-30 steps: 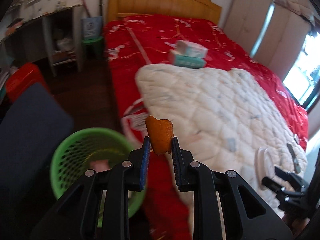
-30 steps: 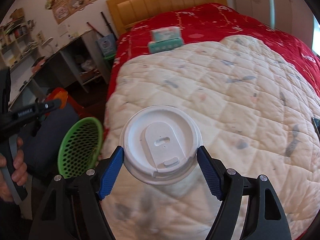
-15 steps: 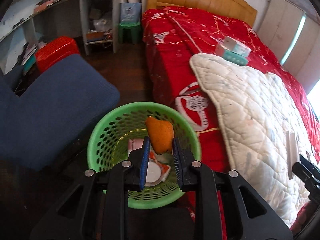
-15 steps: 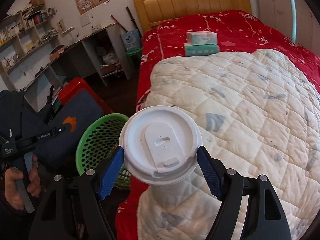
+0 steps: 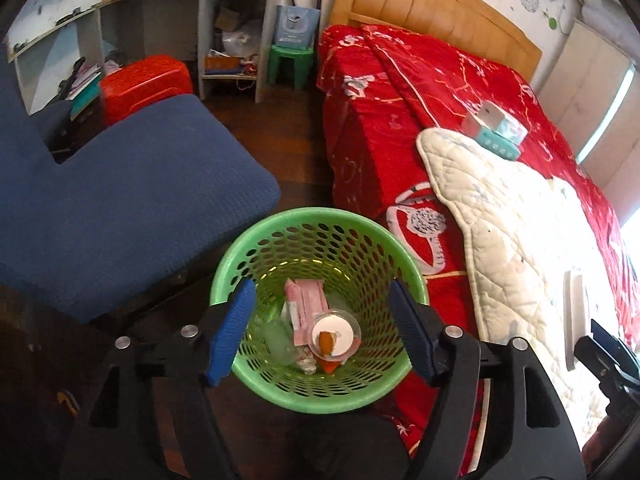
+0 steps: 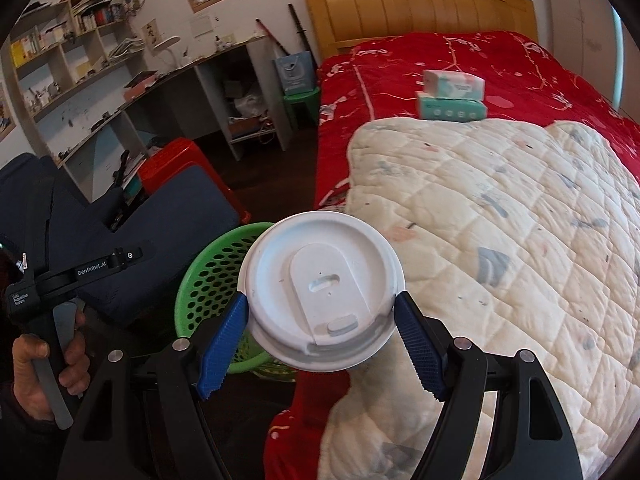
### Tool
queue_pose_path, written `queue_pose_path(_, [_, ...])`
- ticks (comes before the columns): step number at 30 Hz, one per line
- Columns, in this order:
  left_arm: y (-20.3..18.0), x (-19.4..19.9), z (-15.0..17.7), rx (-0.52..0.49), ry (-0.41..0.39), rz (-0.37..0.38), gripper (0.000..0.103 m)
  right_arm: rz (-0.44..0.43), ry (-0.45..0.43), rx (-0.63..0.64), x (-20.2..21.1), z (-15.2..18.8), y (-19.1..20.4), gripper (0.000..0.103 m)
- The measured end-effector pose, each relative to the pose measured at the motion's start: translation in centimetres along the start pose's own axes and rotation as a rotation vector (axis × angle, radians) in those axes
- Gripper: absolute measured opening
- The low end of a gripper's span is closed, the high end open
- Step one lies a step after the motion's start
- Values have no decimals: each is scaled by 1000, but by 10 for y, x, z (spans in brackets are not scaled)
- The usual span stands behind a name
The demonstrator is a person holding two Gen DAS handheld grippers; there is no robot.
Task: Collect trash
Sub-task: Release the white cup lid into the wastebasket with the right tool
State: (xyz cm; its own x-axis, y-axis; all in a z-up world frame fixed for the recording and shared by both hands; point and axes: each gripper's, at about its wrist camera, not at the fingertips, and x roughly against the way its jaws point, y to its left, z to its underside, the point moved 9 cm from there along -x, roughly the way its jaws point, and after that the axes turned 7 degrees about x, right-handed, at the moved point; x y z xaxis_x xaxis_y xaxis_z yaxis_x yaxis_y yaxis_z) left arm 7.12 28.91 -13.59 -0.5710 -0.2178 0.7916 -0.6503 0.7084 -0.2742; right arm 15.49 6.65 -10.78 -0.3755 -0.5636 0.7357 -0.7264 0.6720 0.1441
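A green perforated trash basket (image 5: pixel 316 224) stands on the floor beside the bed. My left gripper (image 5: pixel 320 334) hangs open right above it, empty. The orange scrap (image 5: pixel 326 342) lies inside on a round lid among pink wrappers (image 5: pixel 306 306). My right gripper (image 6: pixel 320 338) is shut on a white paper cup with a lid (image 6: pixel 320 292), held over the bed's edge to the right of the basket (image 6: pixel 216 276). The cup's lid edge also shows in the left wrist view (image 5: pixel 574 320).
A red bed with a white quilt (image 6: pixel 500 220) fills the right. Two tissue packs (image 6: pixel 452 96) lie on it. A blue cushioned seat (image 5: pixel 120 200) sits left of the basket, a red box (image 5: pixel 144 84) and desk shelves behind it.
My left gripper opened over the basket and the orange scrap dropped in. My right gripper moved left toward the basket, still holding the cup.
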Motion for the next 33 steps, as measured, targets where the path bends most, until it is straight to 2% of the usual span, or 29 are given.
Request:
queue_pose_path(9, [24, 10, -5, 44, -12, -14, 73, -35, 18, 46, -19, -9, 29, 72])
queue_pose_path(33, [54, 31, -31, 127, -78, -37, 80, -130, 72, 111, -73, -19, 103, 73])
